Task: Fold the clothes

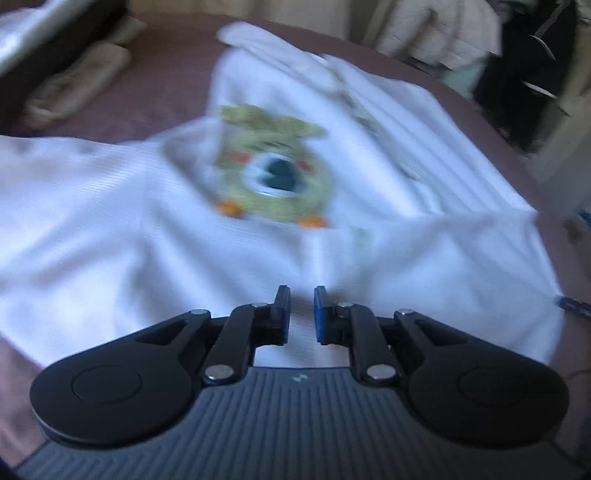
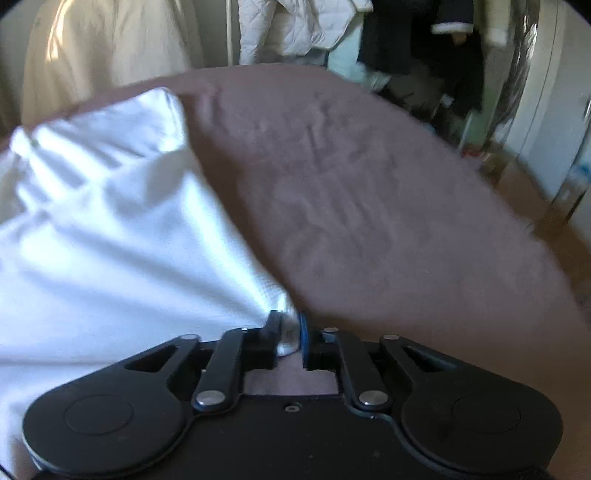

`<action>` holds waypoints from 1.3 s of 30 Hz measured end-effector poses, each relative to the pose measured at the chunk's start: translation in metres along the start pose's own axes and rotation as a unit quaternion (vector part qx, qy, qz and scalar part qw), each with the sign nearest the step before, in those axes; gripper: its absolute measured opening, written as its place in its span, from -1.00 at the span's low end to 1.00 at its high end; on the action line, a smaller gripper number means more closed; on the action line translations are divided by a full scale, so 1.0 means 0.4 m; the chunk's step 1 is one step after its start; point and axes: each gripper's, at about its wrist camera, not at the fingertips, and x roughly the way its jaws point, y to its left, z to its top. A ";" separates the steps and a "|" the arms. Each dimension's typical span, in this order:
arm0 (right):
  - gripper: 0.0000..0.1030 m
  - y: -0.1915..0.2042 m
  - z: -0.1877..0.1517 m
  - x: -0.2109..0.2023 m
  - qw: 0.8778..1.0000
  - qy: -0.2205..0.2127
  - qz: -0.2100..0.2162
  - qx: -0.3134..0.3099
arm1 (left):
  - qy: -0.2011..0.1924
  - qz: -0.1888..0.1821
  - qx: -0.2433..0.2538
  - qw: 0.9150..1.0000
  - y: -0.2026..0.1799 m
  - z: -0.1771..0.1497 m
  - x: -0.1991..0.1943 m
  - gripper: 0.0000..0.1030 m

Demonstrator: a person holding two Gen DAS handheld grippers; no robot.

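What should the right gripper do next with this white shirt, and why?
Probably carry its pinched corner up and over toward the print. The right gripper is shut on the white shirt at its edge, while the shirt's body lies spread on the brown bedcover.

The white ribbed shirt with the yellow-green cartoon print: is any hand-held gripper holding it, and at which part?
The right hand-held gripper pinches the white ribbed shirt at its corner. The left hand-held gripper holds nothing.

Home bedroom: bed w/ mauve sheet (image 2: 369,192), coats hung (image 2: 295,29) behind.
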 end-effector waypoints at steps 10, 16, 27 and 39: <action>-0.12 0.079 0.095 -0.102 0.999 -0.027 0.027 -0.008 | -0.006 0.059 -0.117 0.991 0.209 -0.065 -0.131 -0.67; 0.05 0.229 0.080 -0.140 0.960 0.061 0.268 -0.054 | 0.037 -0.023 -0.214 0.976 0.266 -0.125 -0.122 -0.19; 0.51 0.429 -0.007 -0.191 0.855 0.242 0.454 -0.069 | -0.020 -0.091 -0.298 0.950 0.345 -0.109 -0.072 -0.84; 0.56 0.608 -0.129 -0.229 0.873 0.243 0.350 -0.237 | -0.055 0.007 -0.178 0.983 0.276 -0.112 -0.131 -0.94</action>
